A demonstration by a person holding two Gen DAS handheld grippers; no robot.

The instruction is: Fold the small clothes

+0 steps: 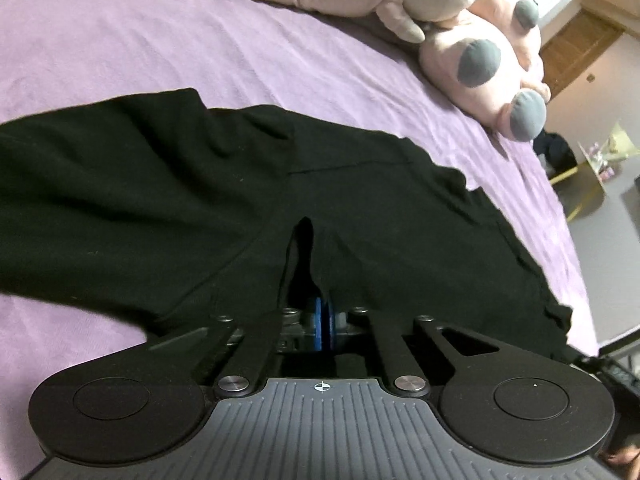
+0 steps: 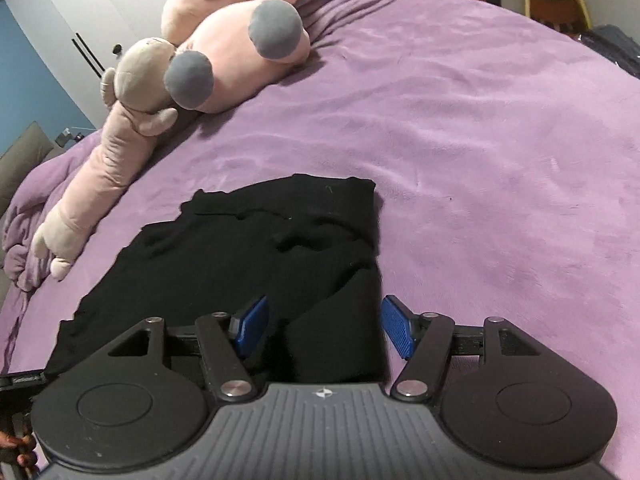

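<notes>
A black garment lies spread on the purple bedspread. In the left wrist view my left gripper is shut on a fold of the black garment, the blue pads pressed together with cloth bunched over them. In the right wrist view the garment lies partly folded. My right gripper is open, its blue pads wide apart on either side of the garment's near right edge, which lies between them.
A long pink plush toy and a round pink plush with grey spots lie at the far side of the bed. The same plush toys show in the left view. The bed edge and floor are to the right.
</notes>
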